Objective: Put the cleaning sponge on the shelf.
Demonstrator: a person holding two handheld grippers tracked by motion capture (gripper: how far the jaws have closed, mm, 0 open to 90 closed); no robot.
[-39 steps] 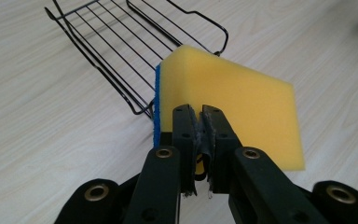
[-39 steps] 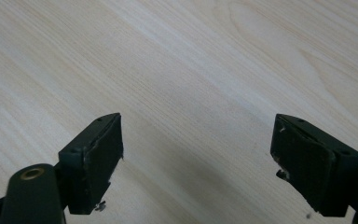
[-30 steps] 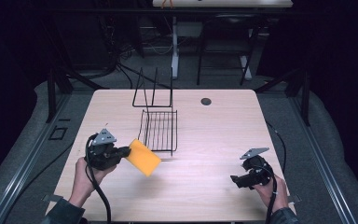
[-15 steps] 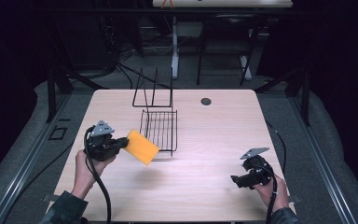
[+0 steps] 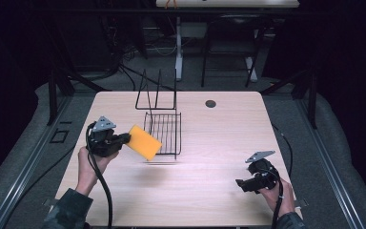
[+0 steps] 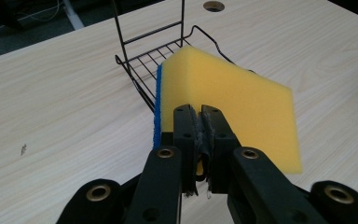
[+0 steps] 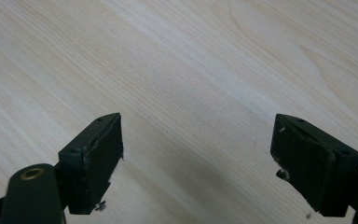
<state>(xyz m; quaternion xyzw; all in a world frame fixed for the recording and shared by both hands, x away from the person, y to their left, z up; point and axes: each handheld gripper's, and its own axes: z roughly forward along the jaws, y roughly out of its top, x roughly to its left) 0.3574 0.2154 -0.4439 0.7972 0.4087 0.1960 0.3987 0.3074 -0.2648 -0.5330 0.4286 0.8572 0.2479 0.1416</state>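
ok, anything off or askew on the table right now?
Nothing spilled or broken. The left gripper pinches the sponge by one edge, so it hangs tilted in the air beside the wire rack. The right gripper is open over bare table.

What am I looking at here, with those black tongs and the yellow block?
A person sits at a wooden table with hand-held tongs in each hand. One picture is taken from above; the other two come from cameras riding on each pair of tongs. The left tongs are shut on a yellow sponge with a blue side, held in the air beside a black wire rack standing on the table. The right tongs are open and hold nothing, with bare wood beneath them. A small round hole sits near the table's far edge.
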